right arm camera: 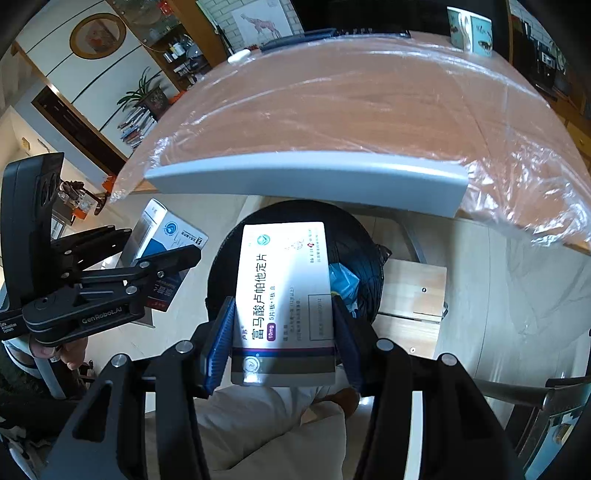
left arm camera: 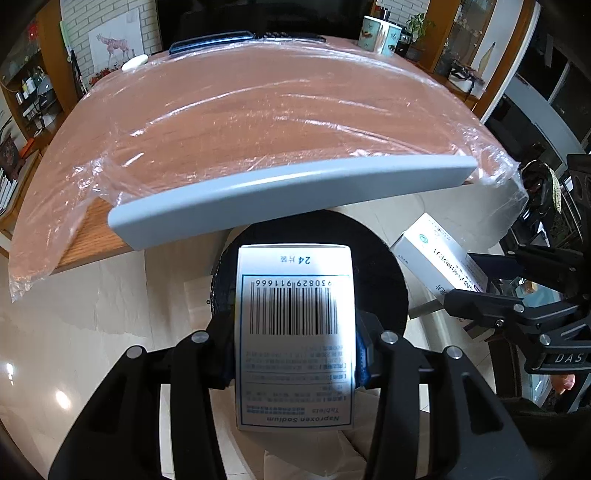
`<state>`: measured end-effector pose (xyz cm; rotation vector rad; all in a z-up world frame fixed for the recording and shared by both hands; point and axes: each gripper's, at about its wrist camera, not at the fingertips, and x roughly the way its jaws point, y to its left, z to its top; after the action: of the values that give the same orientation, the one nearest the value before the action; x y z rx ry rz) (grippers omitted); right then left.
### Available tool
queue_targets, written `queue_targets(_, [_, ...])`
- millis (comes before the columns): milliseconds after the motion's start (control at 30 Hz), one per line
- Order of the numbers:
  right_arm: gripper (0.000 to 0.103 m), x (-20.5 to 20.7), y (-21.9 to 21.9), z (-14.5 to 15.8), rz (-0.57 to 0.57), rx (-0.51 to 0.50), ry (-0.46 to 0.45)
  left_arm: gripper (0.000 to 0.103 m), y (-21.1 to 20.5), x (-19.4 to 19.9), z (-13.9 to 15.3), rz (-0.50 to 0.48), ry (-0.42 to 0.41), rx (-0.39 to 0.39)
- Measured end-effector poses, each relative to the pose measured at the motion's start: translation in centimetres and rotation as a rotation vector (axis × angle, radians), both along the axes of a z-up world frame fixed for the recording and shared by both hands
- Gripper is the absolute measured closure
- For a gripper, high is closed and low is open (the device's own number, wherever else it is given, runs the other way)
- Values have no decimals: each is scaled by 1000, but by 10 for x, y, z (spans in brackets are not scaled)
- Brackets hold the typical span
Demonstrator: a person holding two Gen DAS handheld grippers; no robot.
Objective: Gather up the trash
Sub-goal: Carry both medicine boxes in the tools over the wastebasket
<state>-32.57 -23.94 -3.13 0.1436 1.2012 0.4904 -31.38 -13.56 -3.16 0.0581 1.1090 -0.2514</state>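
Plastic-wrapped wooden table (left arm camera: 258, 110) ahead, grey edge strip nearest; below it, black round bin (right arm camera: 354, 236) on pale glossy floor tiles, crumpled blue wrapper (right arm camera: 343, 280) inside; left gripper (left arm camera: 295, 354) clamped on flat white barcode carton (left arm camera: 295, 332), poised over the bin's mouth; right gripper (right arm camera: 284, 332) pinching glossy white tablet box (right arm camera: 284, 295) between blue pads, likewise above the bin.

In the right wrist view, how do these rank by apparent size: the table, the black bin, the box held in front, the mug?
Largest to smallest:
1. table
2. black bin, partly hidden
3. held box, enlarged by nearness, so its order against the bin is unsure
4. mug
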Motion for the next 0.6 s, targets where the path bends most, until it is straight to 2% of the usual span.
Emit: queue_targets(600, [52, 27, 13, -39, -6, -65, 57, 56, 4, 22, -41, -4, 71, 65])
